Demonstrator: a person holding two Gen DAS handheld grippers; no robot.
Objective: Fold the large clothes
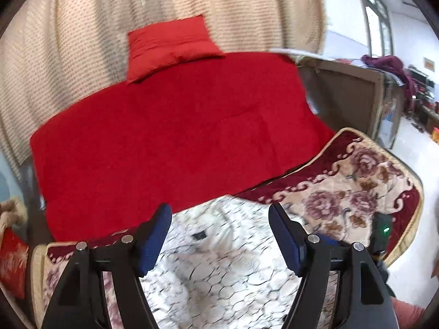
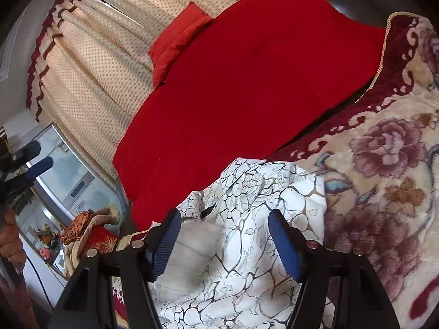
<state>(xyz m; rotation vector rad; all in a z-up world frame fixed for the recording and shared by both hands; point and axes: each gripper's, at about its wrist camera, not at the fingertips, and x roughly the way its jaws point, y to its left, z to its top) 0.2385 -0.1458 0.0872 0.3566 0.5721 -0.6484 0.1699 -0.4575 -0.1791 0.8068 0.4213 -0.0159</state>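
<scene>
A white garment with a dark crackle print (image 1: 219, 268) lies crumpled on the bed's near side, partly over a floral blanket (image 1: 343, 192). My left gripper (image 1: 219, 211) hangs above it, open, with nothing between its blue pads. In the right wrist view the same garment (image 2: 247, 246) sits under my right gripper (image 2: 225, 215), which is also open and holds nothing; whether its pads touch the cloth I cannot tell. A small black tag (image 2: 207, 212) shows on the garment. At that view's left edge, the left gripper's fingers (image 2: 38, 167) appear raised, held by a hand (image 2: 11, 235).
A red blanket (image 1: 170, 131) covers the far half of the bed, with a red pillow (image 1: 170, 44) against a dotted beige curtain (image 1: 68, 54). A wooden cabinet (image 1: 351, 90) stands to the right. A mirrored cabinet (image 2: 68, 178) and a red box (image 2: 98, 240) stand left of the bed.
</scene>
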